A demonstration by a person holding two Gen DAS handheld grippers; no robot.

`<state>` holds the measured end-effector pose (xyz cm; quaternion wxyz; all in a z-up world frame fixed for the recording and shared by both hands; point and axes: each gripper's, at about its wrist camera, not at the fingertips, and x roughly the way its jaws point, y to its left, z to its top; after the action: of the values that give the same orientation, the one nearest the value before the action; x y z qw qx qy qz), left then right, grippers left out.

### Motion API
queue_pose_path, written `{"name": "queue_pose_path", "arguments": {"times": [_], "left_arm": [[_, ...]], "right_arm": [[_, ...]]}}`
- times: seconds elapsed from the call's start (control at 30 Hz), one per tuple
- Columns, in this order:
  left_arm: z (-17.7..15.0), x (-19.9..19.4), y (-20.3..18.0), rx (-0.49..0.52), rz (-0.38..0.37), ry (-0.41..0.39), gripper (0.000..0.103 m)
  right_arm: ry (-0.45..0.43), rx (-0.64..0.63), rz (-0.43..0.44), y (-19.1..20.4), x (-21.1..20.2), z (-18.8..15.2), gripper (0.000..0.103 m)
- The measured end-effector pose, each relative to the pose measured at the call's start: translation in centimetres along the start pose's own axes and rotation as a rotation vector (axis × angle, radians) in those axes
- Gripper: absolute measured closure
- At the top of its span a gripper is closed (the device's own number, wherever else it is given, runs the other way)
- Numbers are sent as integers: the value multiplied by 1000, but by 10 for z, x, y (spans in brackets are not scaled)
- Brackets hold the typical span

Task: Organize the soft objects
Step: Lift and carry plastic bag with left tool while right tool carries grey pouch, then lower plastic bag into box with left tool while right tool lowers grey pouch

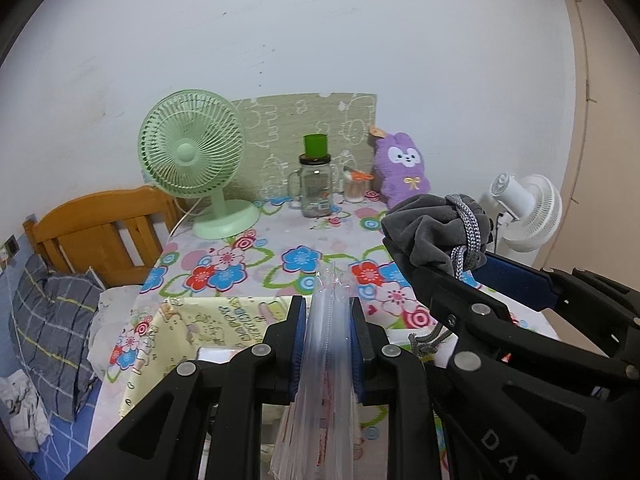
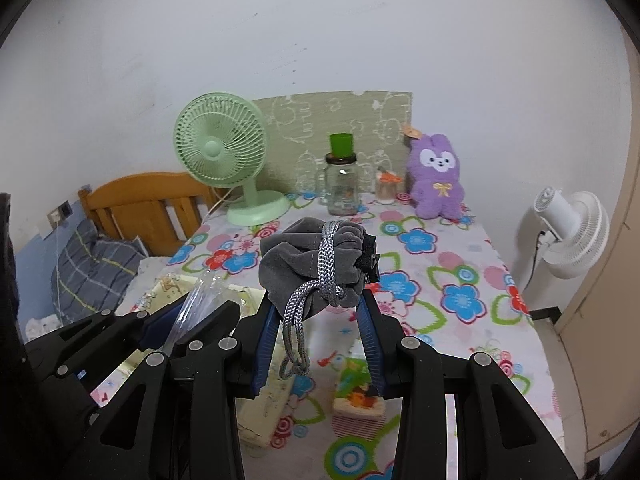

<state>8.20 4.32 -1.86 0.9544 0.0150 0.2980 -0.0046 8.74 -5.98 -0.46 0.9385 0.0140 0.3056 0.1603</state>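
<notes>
Both grippers tilted down, seemingly clamped.

Quick headcount for you: you've got two hand-held grippers going, the left hand-held gripper [image 1: 328, 340] and the right hand-held gripper [image 2: 320, 312]. One clear plastic bag [image 1: 329, 344], one grey drawstring pouch [image 2: 316, 264]. On the table [image 2: 460, 264] you'll count one green desk fan [image 2: 220, 152], one glass jar mug [image 2: 342, 190] with one green cup [image 2: 341, 145] on top, one small jar [image 2: 387, 188] and one purple plush bunny [image 2: 438, 180]. Plus one white fan [image 2: 568, 228] beside it, so two fans total.
</notes>
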Motion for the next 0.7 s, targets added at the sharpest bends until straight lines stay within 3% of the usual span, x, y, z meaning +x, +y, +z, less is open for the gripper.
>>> {"name": "queue_pose_path", "arguments": {"times": [0.7], "left_arm": [[-14,35,58,-44,66,73,84]], "right_arm": [[87,-56,115,49,55,-2,61]]}}
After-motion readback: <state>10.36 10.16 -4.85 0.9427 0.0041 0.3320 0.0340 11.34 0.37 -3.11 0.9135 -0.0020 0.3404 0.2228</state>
